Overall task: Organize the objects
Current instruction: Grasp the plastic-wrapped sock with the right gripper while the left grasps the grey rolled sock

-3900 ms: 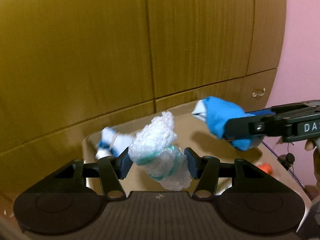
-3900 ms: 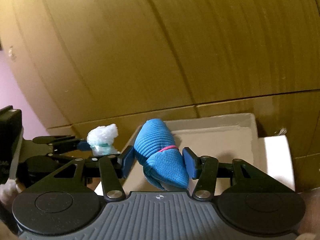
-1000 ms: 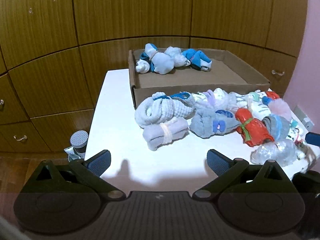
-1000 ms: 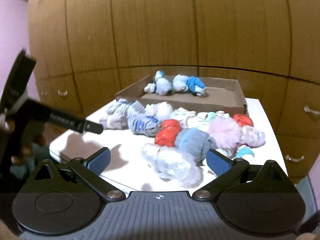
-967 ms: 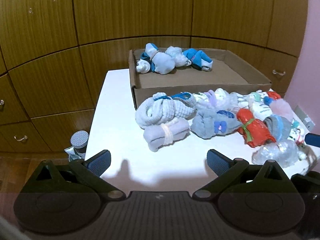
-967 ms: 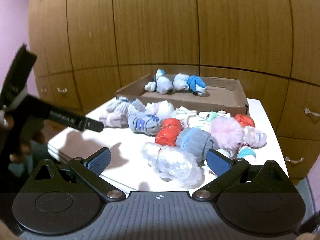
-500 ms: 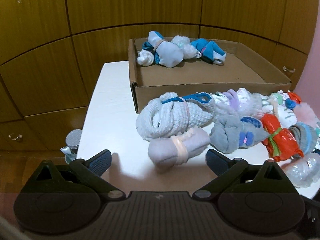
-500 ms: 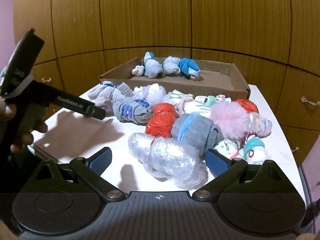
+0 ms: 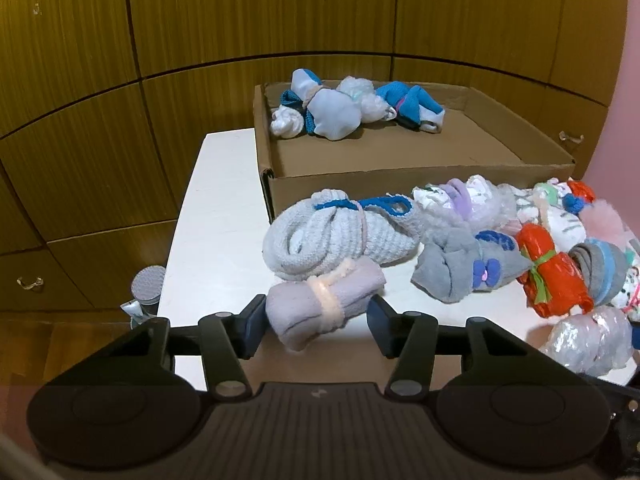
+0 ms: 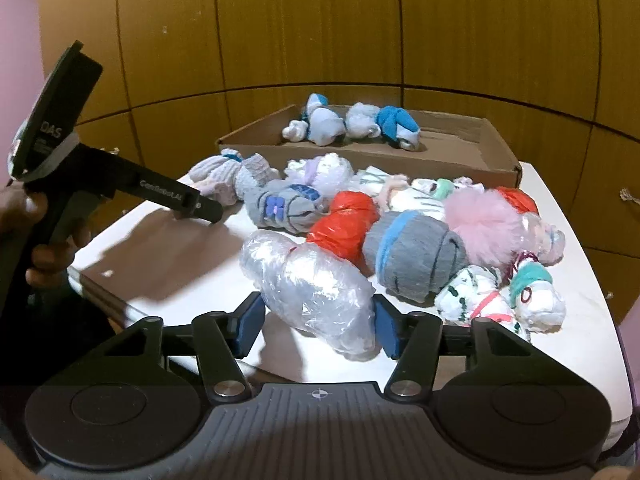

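Lilac sock roll [image 9: 324, 300] sits between our closing left tongs [image 9: 316, 322], low centre; right tongs [image 10: 318, 324] closing around the clear plastic bundle [image 10: 316, 292] on the bench [image 9: 216, 216].

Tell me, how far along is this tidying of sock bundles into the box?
Early days. Done: a few bundles lie in the cardboard box. In hand: the left tongs are closing around a lilac roll, and the right tongs around a clear plastic-wrapped bundle; both rest on the table. Left: the larger pile, including an orange bundle.
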`<act>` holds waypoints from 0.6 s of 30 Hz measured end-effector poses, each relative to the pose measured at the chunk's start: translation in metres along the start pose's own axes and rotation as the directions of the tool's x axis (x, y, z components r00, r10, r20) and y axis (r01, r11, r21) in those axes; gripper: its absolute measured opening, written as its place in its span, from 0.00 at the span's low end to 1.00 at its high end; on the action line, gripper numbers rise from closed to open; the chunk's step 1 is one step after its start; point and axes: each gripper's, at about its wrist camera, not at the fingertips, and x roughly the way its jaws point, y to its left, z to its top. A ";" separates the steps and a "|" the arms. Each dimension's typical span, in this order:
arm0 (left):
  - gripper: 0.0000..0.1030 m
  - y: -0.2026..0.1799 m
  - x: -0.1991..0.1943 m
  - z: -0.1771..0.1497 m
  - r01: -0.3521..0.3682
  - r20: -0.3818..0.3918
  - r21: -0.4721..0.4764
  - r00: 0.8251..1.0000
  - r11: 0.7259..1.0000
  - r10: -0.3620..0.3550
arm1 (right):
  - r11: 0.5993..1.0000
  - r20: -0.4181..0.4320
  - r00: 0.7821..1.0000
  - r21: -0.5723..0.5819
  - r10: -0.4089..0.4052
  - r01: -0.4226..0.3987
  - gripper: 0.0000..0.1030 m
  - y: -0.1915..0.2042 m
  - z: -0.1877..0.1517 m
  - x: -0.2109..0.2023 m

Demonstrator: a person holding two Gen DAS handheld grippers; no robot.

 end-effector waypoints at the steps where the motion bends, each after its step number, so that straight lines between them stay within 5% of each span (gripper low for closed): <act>1: 0.48 -0.001 -0.002 -0.001 -0.001 0.001 0.003 1.000 1.000 0.001 | 1.000 0.002 1.000 -0.002 0.007 -0.007 0.60 0.000 0.000 -0.001; 18: 0.47 -0.011 -0.037 -0.003 0.001 0.057 0.077 0.998 0.997 -0.006 | 0.998 0.074 0.996 0.010 0.054 -0.055 0.56 -0.007 0.010 -0.024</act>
